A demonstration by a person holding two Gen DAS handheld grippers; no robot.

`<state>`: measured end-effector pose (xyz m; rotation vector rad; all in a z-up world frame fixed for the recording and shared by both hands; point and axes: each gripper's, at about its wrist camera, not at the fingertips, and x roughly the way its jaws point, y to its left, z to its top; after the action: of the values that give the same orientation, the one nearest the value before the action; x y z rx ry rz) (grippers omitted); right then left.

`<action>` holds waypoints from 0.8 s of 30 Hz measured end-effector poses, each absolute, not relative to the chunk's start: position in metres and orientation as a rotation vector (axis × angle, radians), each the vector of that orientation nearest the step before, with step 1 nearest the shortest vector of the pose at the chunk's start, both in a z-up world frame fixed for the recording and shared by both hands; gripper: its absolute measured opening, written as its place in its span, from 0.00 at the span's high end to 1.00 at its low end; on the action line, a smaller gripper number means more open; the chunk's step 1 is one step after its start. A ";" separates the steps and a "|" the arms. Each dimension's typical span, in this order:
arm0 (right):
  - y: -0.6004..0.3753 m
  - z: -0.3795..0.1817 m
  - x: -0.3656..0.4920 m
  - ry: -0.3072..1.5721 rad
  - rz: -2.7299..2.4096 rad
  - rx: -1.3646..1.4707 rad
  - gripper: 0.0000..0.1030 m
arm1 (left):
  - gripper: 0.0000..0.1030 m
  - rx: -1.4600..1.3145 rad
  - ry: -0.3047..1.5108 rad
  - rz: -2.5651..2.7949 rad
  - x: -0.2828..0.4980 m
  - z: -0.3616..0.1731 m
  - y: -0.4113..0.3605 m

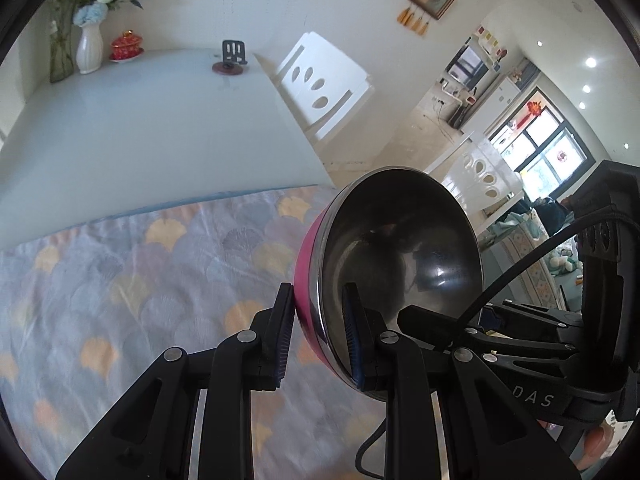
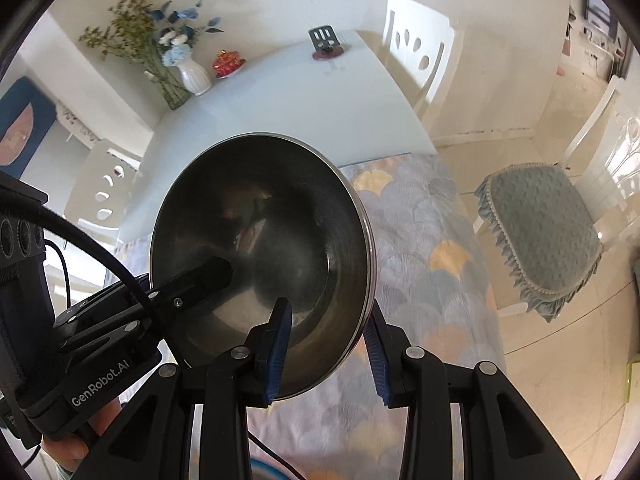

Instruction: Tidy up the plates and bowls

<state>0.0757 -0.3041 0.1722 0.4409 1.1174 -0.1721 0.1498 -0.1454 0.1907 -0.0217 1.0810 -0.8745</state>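
Note:
One steel bowl (image 1: 400, 240) with a pink outer wall hangs tilted above the patterned cloth, held from both sides. My left gripper (image 1: 318, 300) is shut on its near rim, one pad on the pink outside and one inside. The right gripper's finger (image 1: 424, 320) reaches into the bowl from the right. In the right wrist view the same bowl (image 2: 260, 220) faces the camera. My right gripper (image 2: 328, 312) is shut on its lower right rim. The left gripper (image 2: 208, 276) grips the opposite edge, and a hand holds it at the bottom left.
A scallop-patterned cloth (image 1: 120, 280) covers the near part of a glossy white table (image 1: 140, 128). At the far end stand a white vase of flowers (image 1: 89, 50), a red lidded cup (image 1: 127, 46) and a small metal stand (image 1: 233, 54). White chairs (image 2: 540, 232) surround the table.

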 end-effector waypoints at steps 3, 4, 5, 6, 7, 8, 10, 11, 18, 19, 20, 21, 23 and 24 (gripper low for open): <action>-0.289 0.186 0.053 1.114 -0.175 0.430 0.66 | 0.80 -0.051 1.078 -0.869 0.124 0.202 -0.126; -0.284 0.190 0.043 1.115 -0.174 0.429 0.66 | 0.80 -0.054 1.076 -0.866 0.119 0.204 -0.123; -0.278 0.193 0.036 1.115 -0.170 0.430 0.66 | 0.80 -0.053 1.069 -0.861 0.109 0.208 -0.117; -0.272 0.195 0.027 1.115 -0.163 0.434 0.66 | 0.80 -0.052 1.061 -0.855 0.098 0.212 -0.110; -0.266 0.197 0.017 1.115 -0.155 0.439 0.66 | 0.80 -0.051 1.056 -0.849 0.089 0.215 -0.104; -0.260 0.199 0.008 1.117 -0.146 0.444 0.66 | 0.80 -0.052 1.052 -0.843 0.080 0.217 -0.097; -0.248 0.201 -0.009 1.119 -0.133 0.451 0.66 | 0.80 -0.057 1.044 -0.835 0.066 0.221 -0.086; -0.242 0.202 -0.017 1.120 -0.128 0.450 0.66 | 0.80 -0.060 1.039 -0.829 0.055 0.224 -0.078; -0.204 0.197 -0.062 1.158 -0.063 0.451 0.66 | 0.80 -0.097 1.030 -0.788 0.006 0.222 -0.037; -0.199 0.194 -0.068 1.165 -0.058 0.452 0.66 | 0.80 -0.103 1.035 -0.783 0.001 0.220 -0.034; -0.196 0.192 -0.073 1.171 -0.054 0.451 0.66 | 0.80 -0.111 1.044 -0.777 -0.004 0.216 -0.029; -0.191 0.189 -0.079 1.179 -0.050 0.447 0.66 | 0.80 -0.117 1.052 -0.772 -0.010 0.213 -0.026; -0.183 0.182 -0.087 1.199 -0.045 0.438 0.66 | 0.80 -0.127 1.071 -0.761 -0.019 0.203 -0.018; -0.179 0.178 -0.092 1.211 -0.042 0.434 0.66 | 0.80 -0.129 1.077 -0.758 -0.022 0.201 -0.017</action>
<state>-0.0918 -0.1790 0.1778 0.4336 1.2112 -0.0421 -0.0219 -0.0167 0.2011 -0.1289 1.0766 -0.7578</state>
